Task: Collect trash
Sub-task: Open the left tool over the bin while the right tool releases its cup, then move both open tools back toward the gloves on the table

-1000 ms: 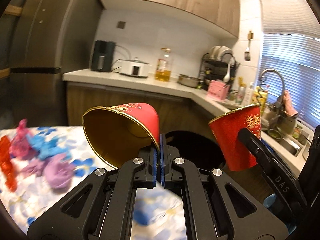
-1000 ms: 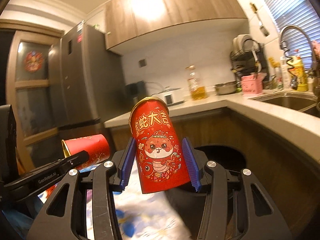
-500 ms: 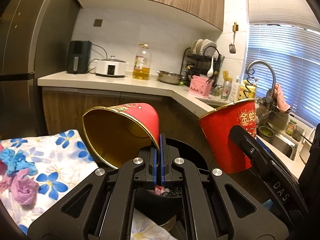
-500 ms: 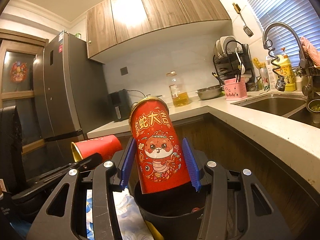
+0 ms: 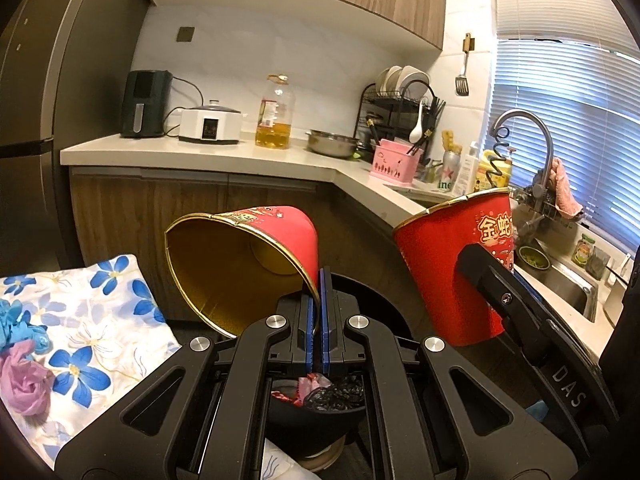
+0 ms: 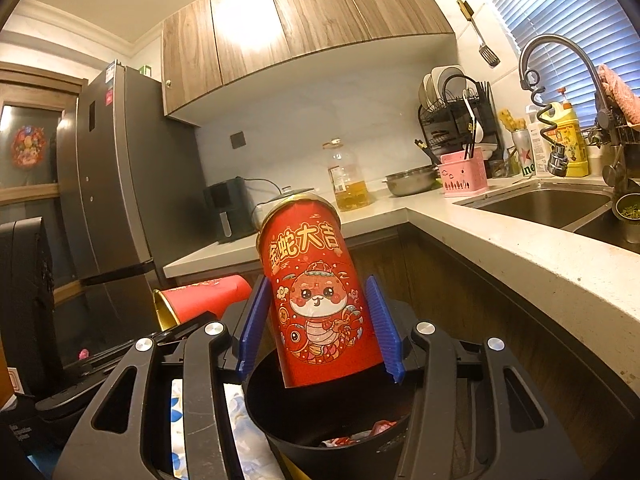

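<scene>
My left gripper (image 5: 319, 280) is shut on the rim of a red paper cup (image 5: 248, 256) that lies on its side, gold inside facing me. My right gripper (image 6: 318, 312) is shut on a second red cup (image 6: 312, 272) with a cartoon snake print; this cup is nearly upright and leans left. The left wrist view shows that second cup (image 5: 444, 280) at the right, and the right wrist view shows the first cup (image 6: 204, 300) at the left. Under both cups stands a black trash bin (image 6: 260, 396), its rim (image 5: 372, 292) just beyond my left fingers, with crumpled trash (image 5: 320, 392) inside.
A table with a blue-flowered cloth (image 5: 100, 320) lies to the left, with crumpled purple and blue scraps (image 5: 24, 384) on it. Beyond the bin an L-shaped kitchen counter (image 5: 240, 156) bears appliances, an oil bottle and a sink (image 6: 540, 204). A grey fridge (image 6: 112, 180) stands at the left.
Both grippers have swung right, away from the table, and the black bin has come into view under both cups. Both grips look the same as before.
</scene>
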`<state>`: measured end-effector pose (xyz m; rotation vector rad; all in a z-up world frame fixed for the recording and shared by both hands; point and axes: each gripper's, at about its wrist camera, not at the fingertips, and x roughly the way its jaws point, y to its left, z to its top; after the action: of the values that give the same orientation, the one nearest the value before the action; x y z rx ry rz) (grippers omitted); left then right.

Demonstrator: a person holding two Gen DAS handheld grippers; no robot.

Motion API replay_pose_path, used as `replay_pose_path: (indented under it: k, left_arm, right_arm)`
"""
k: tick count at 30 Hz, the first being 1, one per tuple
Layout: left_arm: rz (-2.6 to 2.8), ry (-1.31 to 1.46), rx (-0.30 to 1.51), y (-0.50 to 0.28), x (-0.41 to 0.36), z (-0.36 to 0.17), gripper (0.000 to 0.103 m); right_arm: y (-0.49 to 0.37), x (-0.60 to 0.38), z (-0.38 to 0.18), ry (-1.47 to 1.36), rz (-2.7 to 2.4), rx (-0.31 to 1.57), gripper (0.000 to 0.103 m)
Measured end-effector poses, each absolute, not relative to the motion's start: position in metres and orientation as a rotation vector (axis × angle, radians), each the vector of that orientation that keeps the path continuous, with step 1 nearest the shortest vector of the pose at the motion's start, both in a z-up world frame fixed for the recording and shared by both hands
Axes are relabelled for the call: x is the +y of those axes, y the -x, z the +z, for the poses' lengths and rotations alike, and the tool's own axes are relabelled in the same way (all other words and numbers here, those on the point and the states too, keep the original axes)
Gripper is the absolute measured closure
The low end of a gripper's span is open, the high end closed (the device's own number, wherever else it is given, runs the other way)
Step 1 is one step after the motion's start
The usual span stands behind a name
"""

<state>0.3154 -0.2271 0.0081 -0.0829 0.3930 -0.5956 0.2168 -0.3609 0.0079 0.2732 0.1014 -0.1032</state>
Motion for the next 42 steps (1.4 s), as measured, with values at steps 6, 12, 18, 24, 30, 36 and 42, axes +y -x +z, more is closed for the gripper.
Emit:
replay_pose_path:
  k: [6,12,18,24,30,36,42]
  left_arm:
    - [-0.609,0.074,0.404,-0.325,-0.235,0.004,0.101]
    - [-0.622,0.075,0.428,-0.341,-0.244,-0.004,0.064]
    - [-0.534,0.181,0.462,-0.356,-0.218,-0.019,0.024]
    - [-0.422,0.215,0.468,-0.356,-0.188,-0.026,0.021]
    - [-0.386,0.203,0.450,-0.343,-0.177,-0.022,0.020]
    - [-0.362,0.186,0.437,-0.328,-0.171,-0.013,0.019]
    - [-0.346,0.159,0.417,-0.308,-0.166,-0.003,0.018]
  right_arm:
    - [-0.226,-0.363,0.006,-0.273,-0.107,0.103,0.053]
    - [-0.237,-0.369,0.003,-0.288,-0.115,0.110,0.051]
    - [-0.253,-0.377,-0.006,-0.309,-0.106,0.138,0.041]
    - [-0.254,-0.381,-0.016,-0.324,-0.119,0.175,0.026]
    - [-0.246,-0.373,-0.011,-0.294,-0.132,0.174,0.026]
    - [-0.237,-0.366,-0.003,-0.275,-0.142,0.183,0.023]
    - [-0.218,-0.354,0.003,-0.243,-0.134,0.179,0.023]
